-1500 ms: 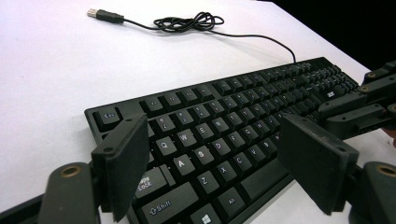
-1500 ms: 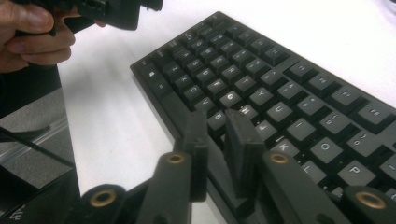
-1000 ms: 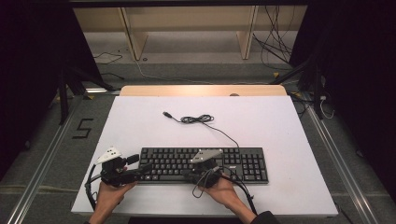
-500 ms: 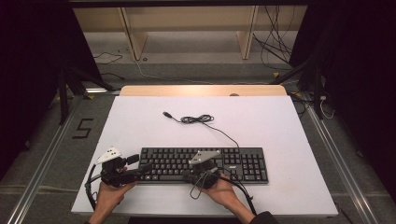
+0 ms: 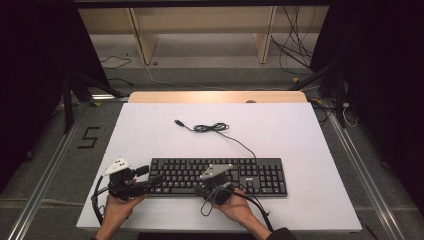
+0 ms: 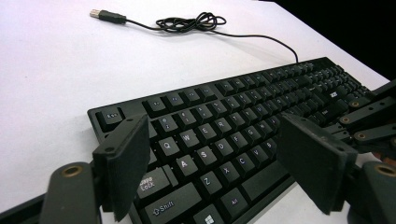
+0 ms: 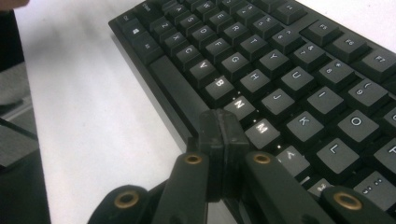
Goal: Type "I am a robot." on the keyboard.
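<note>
A black keyboard (image 5: pixel 235 172) lies across the near half of the white table, and its cable runs back to a loose coil (image 5: pixel 210 128) and a USB plug (image 5: pixel 178 122). My left gripper (image 5: pixel 150 176) is at the keyboard's left end and stands open. In the left gripper view its jaws (image 6: pixel 219 163) straddle the left letter keys of the keyboard (image 6: pixel 224 121) with nothing between the pads. My right gripper (image 5: pixel 202 189) is at the keyboard's front edge. Its jaws (image 7: pixel 222 140) are shut and empty, with the tips just over the N and M keys (image 7: pixel 250 116).
The white table (image 5: pixel 300 140) has a wooden strip along its far edge. Beyond it stand pale shelf legs, with loose cables on the floor. A "5" mark (image 5: pixel 87 137) is on the floor at the left. The right gripper's linkage (image 6: pixel 369 121) shows at the right edge of the left gripper view.
</note>
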